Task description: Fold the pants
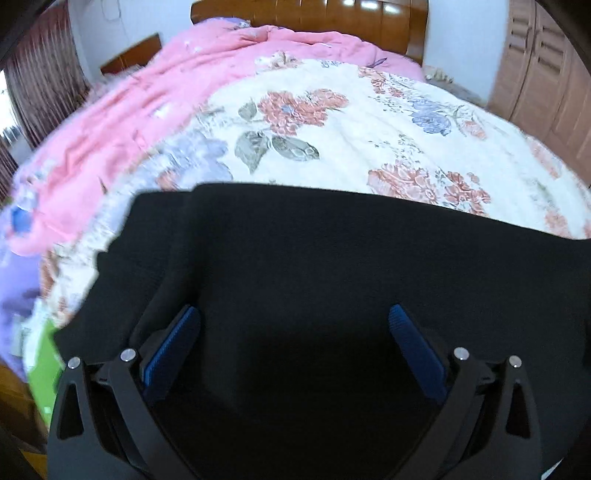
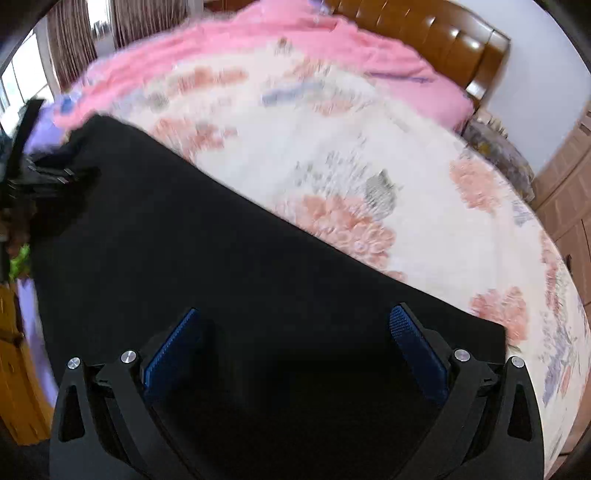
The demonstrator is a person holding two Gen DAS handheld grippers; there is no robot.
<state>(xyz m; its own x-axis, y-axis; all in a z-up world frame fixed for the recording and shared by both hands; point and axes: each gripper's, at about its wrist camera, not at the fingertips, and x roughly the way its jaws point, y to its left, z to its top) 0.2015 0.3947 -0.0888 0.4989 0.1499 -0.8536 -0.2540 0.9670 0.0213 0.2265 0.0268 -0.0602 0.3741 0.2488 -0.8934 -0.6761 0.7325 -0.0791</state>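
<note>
The black pants [image 1: 332,258] lie flat on the floral bed cover, filling the lower half of the left wrist view. They also show in the right wrist view [image 2: 184,240], their far edge running diagonally. My left gripper [image 1: 293,317] is open just above the pants, its blue pads wide apart with nothing between them. My right gripper [image 2: 293,319] is open the same way over the pants' right part. The left gripper [image 2: 48,177] appears as a dark blurred shape at the pants' left end in the right wrist view.
The bed has a cream floral cover [image 1: 351,129] and a pink quilt [image 1: 147,96] bunched at the far left. A brown headboard [image 1: 314,11] stands behind, a wooden wardrobe [image 1: 546,74] at right, curtains [image 1: 40,66] at left. Something green [image 1: 44,365] sits by the bed's left edge.
</note>
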